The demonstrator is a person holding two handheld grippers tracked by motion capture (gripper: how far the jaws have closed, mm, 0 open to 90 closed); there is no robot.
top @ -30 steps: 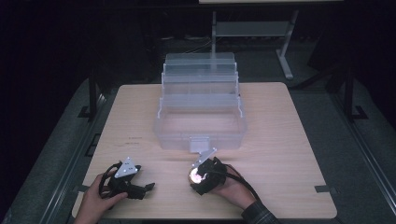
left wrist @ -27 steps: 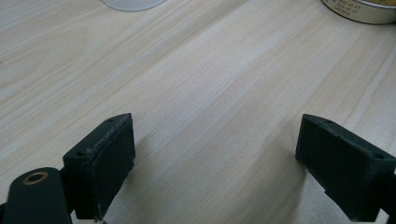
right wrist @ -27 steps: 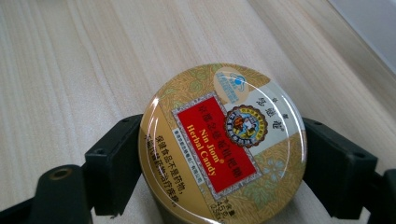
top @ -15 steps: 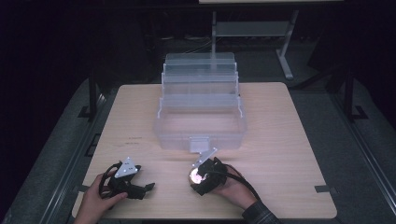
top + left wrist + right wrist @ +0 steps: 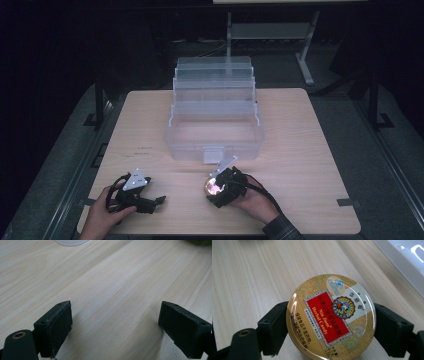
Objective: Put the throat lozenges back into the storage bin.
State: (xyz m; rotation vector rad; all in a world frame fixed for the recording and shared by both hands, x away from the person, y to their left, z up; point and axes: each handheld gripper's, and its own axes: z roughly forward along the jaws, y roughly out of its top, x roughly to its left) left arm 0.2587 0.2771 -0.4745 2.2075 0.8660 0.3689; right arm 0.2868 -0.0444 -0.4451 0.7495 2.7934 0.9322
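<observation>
a: right claw (image 5: 329, 325) is clamped on the candy tin (image 5: 330, 317) by its rim, just above the desk (image 5: 300, 130), near the clear box (image 5: 215, 125).
b: guessing it's going in there. left claw (image 5: 115, 327) is spread, nothing in it.

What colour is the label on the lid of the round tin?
Red with gold lettering, on a gold candy tin; clearest in the right gripper view.

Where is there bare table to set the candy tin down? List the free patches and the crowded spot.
Free: the wooden table right of the clear tiered box, up to its right edge; the strip left of the box; the patch between the left gripper and right gripper, which is clamped on the candy tin. Crowded: the narrow gap between the box's front latch and the tin.
</observation>
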